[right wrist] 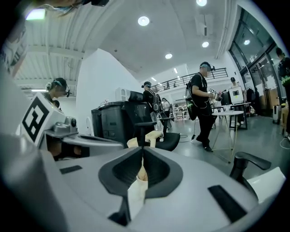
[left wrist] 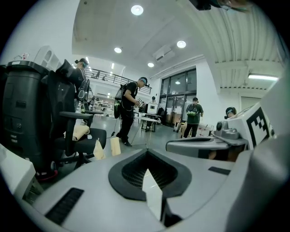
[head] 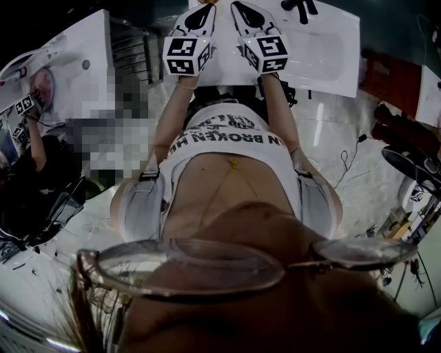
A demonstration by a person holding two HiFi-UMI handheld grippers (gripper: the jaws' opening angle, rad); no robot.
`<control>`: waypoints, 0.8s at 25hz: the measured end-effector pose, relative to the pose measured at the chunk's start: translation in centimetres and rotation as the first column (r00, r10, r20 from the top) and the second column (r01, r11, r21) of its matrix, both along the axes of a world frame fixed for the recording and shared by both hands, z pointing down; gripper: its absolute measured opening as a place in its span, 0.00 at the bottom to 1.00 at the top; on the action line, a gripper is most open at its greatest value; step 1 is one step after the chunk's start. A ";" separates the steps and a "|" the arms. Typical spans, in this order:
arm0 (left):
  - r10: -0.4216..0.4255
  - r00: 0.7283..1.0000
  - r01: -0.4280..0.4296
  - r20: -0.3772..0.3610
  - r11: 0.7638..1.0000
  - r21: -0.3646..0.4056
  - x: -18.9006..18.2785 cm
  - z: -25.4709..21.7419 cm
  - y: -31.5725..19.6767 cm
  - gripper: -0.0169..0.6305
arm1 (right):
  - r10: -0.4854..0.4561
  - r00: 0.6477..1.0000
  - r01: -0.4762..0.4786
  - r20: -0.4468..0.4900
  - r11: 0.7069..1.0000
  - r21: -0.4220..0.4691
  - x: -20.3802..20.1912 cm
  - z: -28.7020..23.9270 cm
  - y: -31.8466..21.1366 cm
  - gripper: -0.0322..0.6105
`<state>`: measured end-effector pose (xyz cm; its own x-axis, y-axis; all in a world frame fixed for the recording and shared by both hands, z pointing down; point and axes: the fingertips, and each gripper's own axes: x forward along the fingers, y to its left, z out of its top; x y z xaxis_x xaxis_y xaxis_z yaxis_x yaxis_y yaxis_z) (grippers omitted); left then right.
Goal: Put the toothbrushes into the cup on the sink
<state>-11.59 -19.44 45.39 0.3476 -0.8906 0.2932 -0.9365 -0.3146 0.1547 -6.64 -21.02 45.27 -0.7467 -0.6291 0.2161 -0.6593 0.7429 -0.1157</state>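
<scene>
Both tools are sitting pressed together with nothing between the jaws. The left hand-held gripper [head: 201,14] is showing its dark pads meeting along one seam in its own view, and the right hand-held gripper [head: 249,14] is doing the same. In the head view they are being held side by side at the upper centre of the frame, in front of the white sink [head: 324,58], with the black tap [head: 300,7] poking in at the top edge.

Neither the toothbrushes nor the cup are showing in any view. Both gripper views are looking out across a hall with an office chair [left wrist: 74,131], not down at the basin.

Judging from the task alone, the toothbrushes are likely going to be light, stiff and smooth-handled, apt to roll or swivel in a pinch. Taking each at mid-handle, clear of the bristles, is looking wisest. The cup is probably going to be light too and could tip under a sideways knock.
</scene>
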 end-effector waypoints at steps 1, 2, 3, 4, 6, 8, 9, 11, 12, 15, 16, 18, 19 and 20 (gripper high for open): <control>-0.001 1.000 0.001 0.000 1.000 0.006 0.4 -0.3 0.2 0.05 | -0.004 1.000 0.004 0.004 1.000 0.003 0.2 -0.3 0.3 0.10; -0.001 1.000 0.001 0.000 1.000 0.011 0.7 -0.6 0.4 0.05 | -0.010 1.000 0.010 0.009 1.000 0.006 0.4 -0.5 0.7 0.10; -0.002 1.000 0.002 0.001 1.000 0.016 1.2 -0.9 0.6 0.05 | -0.016 1.000 0.016 0.013 1.000 0.008 0.7 -0.7 1.0 0.10; -0.003 1.000 0.003 0.001 1.000 0.021 1.6 -1.2 0.8 0.05 | -0.022 1.000 0.021 0.016 1.000 0.012 1.0 -1.0 1.3 0.10; -0.005 1.000 0.005 0.003 0.999 0.032 2.6 -1.7 1.2 0.05 | -0.029 0.999 0.029 0.022 0.999 0.020 1.6 -1.4 1.8 0.10; -0.011 1.000 0.011 0.006 0.999 0.042 3.6 -2.2 1.5 0.05 | -0.035 0.999 0.034 0.023 0.999 0.030 2.3 -1.7 2.3 0.10; -0.014 1.000 0.014 0.006 0.999 0.047 4.0 -2.4 1.7 0.05 | -0.037 0.999 0.037 0.022 0.999 0.035 2.7 -1.9 2.5 0.10; -0.021 1.000 0.021 0.006 0.998 0.054 4.9 -2.8 2.2 0.05 | -0.044 0.999 0.043 0.024 0.998 0.045 3.4 -2.3 3.0 0.10; -0.025 1.000 0.024 0.006 0.998 0.058 5.3 -2.9 2.5 0.05 | -0.048 0.999 0.046 0.026 0.998 0.050 3.8 -2.5 3.2 0.10; -0.033 0.999 0.033 0.003 0.997 0.066 6.8 -3.2 3.3 0.05 | -0.060 0.998 0.059 0.032 0.997 0.058 5.0 -2.9 4.0 0.10; -0.036 0.999 0.035 0.003 0.997 0.067 7.3 -3.3 3.5 0.05 | -0.065 0.997 0.063 0.033 0.996 0.059 5.4 -3.0 4.2 0.10; -0.042 0.999 0.042 0.004 0.997 0.069 8.3 -3.4 4.0 0.05 | -0.074 0.997 0.072 0.030 0.995 0.062 6.3 -3.1 4.7 0.10; -0.046 0.999 0.046 0.008 0.996 0.070 8.7 -3.5 4.2 0.05 | -0.078 0.997 0.076 0.027 0.995 0.064 6.7 -3.2 4.9 0.10; -0.051 0.999 0.050 0.012 0.996 0.072 9.1 -3.7 4.4 0.05 | -0.084 0.996 0.082 0.025 0.994 0.068 7.0 -3.3 5.0 0.10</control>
<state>-2.49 -15.00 41.74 0.2978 -0.9260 0.2320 -0.9535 -0.2765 0.1203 0.37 -15.99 41.95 -0.8020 -0.5771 0.1542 -0.5925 0.8014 -0.0817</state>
